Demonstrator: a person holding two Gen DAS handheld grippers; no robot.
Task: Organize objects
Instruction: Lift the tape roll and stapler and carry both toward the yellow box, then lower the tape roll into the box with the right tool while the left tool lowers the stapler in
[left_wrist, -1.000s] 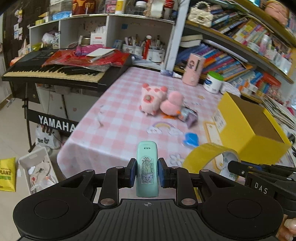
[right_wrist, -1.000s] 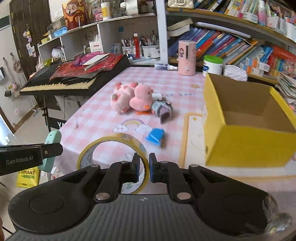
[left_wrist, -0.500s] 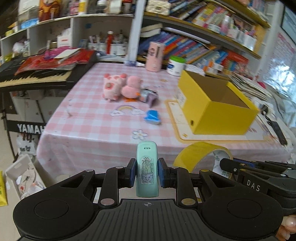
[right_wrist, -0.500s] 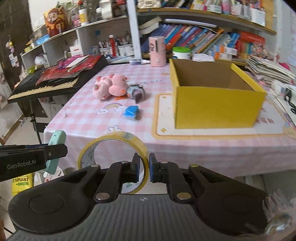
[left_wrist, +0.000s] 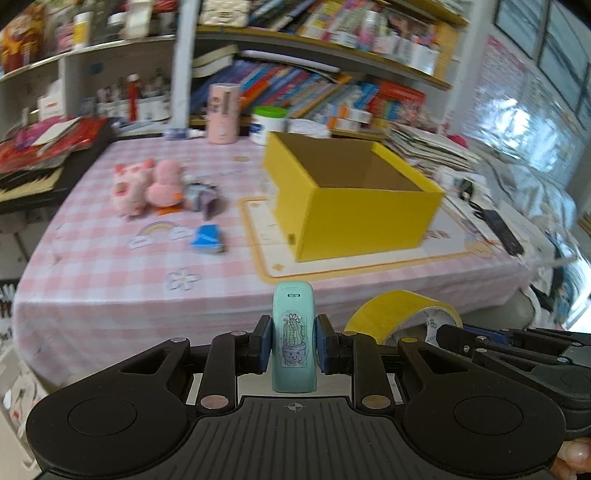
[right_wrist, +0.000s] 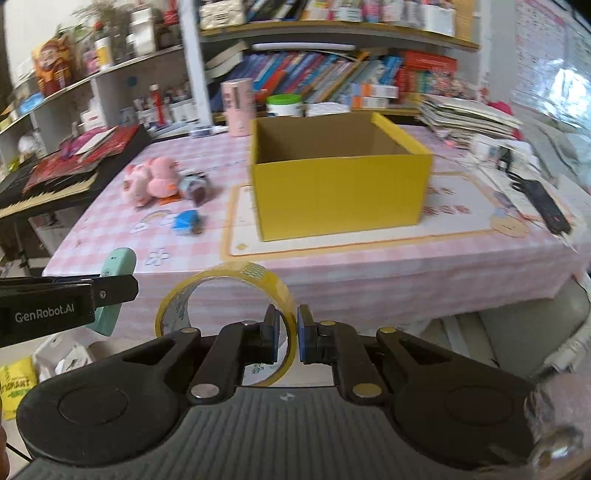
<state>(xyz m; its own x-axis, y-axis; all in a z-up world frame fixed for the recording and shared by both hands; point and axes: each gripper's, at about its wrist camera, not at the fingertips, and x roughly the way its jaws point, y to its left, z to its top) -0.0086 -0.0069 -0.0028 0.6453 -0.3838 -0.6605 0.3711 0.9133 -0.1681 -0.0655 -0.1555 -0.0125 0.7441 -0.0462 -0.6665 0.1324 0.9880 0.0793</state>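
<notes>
Currently left gripper (left_wrist: 293, 345) clamps mint stamper (left_wrist: 293, 332), right gripper (right_wrist: 287, 338) pinches tape roll (right_wrist: 225, 295) wall (thin hold) — could twist loose before yellow box (right_wrist: 338, 184).

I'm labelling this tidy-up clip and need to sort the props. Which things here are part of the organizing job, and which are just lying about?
Part of the job:
- mint clip, shut in the left gripper
- yellow tape roll, shut in the right gripper
- open yellow box
- probably pink plush toys, blue toy

Lying about:
- keyboard
- shelf books
- pink canister
</notes>
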